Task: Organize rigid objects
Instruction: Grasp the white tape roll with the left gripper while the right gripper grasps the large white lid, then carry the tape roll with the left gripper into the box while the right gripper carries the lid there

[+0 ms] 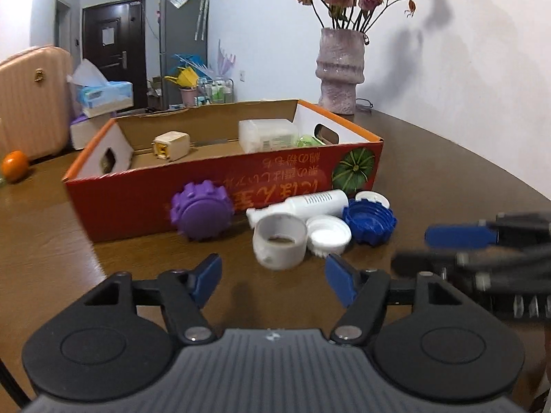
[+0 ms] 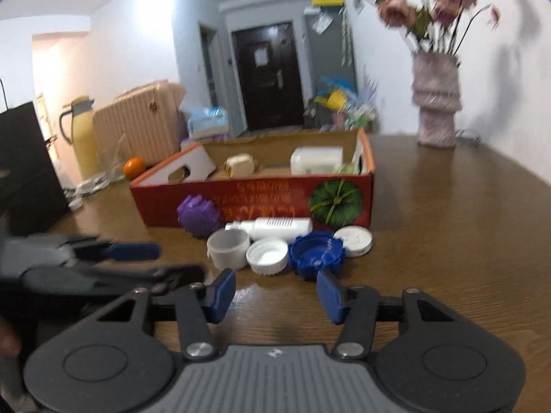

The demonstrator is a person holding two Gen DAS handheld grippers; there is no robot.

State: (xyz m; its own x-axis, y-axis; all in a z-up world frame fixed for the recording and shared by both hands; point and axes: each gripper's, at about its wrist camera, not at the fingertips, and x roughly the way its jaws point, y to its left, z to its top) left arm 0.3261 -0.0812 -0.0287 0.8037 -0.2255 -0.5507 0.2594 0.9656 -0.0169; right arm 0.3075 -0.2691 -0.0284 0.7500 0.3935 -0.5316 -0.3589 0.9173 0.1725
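Observation:
A red cardboard box [image 1: 137, 203] [image 2: 255, 206] stands open on the brown table. Inside lie a cream adapter [image 1: 171, 146], a clear plastic case [image 1: 268, 135] and something green [image 1: 307, 141]. In front of the box lie a purple toothed lid [image 1: 201, 214] [image 2: 198, 214], a white bottle [image 1: 306, 203] [image 2: 275, 226], a white cup-shaped cap [image 1: 279, 246] [image 2: 228, 248], a white ribbed cap [image 1: 328, 235] [image 2: 268, 255], a blue toothed lid [image 1: 370, 220] [image 2: 316, 253] and a flat white lid [image 2: 354, 240]. My left gripper [image 1: 273, 278] is open and empty just short of the cup-shaped cap. My right gripper [image 2: 275, 294] is open and empty near the blue lid.
A pink vase [image 1: 339, 72] [image 2: 436, 99] with dried flowers stands at the back right of the table. An orange [image 1: 14, 166] [image 2: 133, 167] lies at the left. A tissue box [image 1: 105, 94] stands behind the red box. A pink suitcase [image 2: 137, 127] stands beyond the table.

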